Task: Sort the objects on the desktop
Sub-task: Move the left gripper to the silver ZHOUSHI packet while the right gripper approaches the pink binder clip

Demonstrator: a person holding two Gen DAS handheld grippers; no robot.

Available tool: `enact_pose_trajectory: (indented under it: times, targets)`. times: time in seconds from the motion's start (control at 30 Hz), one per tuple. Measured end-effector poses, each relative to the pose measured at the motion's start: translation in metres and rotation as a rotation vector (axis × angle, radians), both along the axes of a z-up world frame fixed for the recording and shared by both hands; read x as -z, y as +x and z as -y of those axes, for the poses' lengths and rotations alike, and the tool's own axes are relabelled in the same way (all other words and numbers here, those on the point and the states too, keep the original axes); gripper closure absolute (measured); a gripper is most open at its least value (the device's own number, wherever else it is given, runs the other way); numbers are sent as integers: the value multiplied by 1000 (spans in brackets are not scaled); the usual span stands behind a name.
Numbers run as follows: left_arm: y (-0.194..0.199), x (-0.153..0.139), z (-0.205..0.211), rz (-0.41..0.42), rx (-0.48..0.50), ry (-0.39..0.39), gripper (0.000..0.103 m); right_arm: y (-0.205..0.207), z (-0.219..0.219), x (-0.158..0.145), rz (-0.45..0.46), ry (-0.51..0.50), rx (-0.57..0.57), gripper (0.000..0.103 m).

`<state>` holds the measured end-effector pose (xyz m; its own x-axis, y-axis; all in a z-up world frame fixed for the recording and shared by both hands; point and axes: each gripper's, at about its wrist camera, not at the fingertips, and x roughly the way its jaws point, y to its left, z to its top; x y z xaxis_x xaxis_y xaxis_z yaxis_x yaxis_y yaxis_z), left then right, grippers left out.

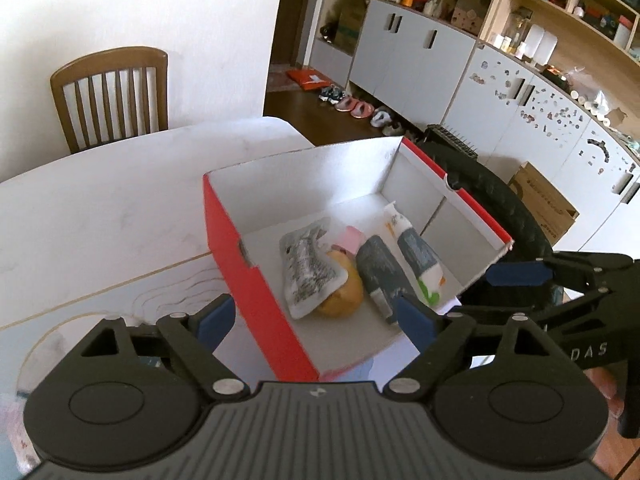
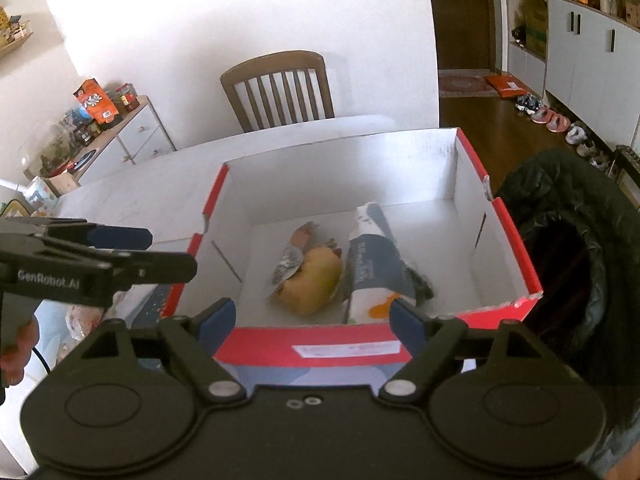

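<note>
A red cardboard box (image 1: 236, 252) with a white inside stands on the white table (image 1: 100, 200). In it lie a silvery pouch (image 1: 310, 268), a yellow round item (image 1: 344, 296) under it, a pink piece (image 1: 352, 239) and two grey-and-white tubes (image 1: 380, 276). My left gripper (image 1: 316, 318) is open and empty above the box's near left corner. In the right wrist view the box (image 2: 344, 344) holds the yellow item (image 2: 312, 280) and a tube (image 2: 372, 264). My right gripper (image 2: 312, 322) is open and empty over the box's near wall.
A wooden chair (image 1: 112, 92) stands behind the table. A black padded object (image 2: 580, 256) sits right of the box. A patterned mat (image 1: 80, 320) lies on the table left of the box. Cabinets (image 1: 440, 60) and shoes are across the room.
</note>
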<state>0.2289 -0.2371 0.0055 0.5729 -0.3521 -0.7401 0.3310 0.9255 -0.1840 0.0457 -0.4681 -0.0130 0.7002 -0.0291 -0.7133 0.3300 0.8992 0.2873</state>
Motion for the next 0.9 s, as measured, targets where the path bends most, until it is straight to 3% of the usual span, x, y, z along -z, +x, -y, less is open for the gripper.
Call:
enact_pose_trajectory:
  times: [0.2, 0.27, 0.33, 0.9]
  targets:
    - [-21, -2, -26, 8, 5, -21, 14, -1, -29, -3, 4, -2, -2, 16]
    - [-28, -3, -37, 12, 5, -25, 4, 1, -41, -4, 4, -9, -9, 16]
    - [-37, -2, -48, 18, 7, -25, 1, 3, -54, -6, 4, -17, -18, 15]
    - [-97, 17, -156, -22, -5, -10, 1, 32, -148, -4, -26, -27, -50, 14]
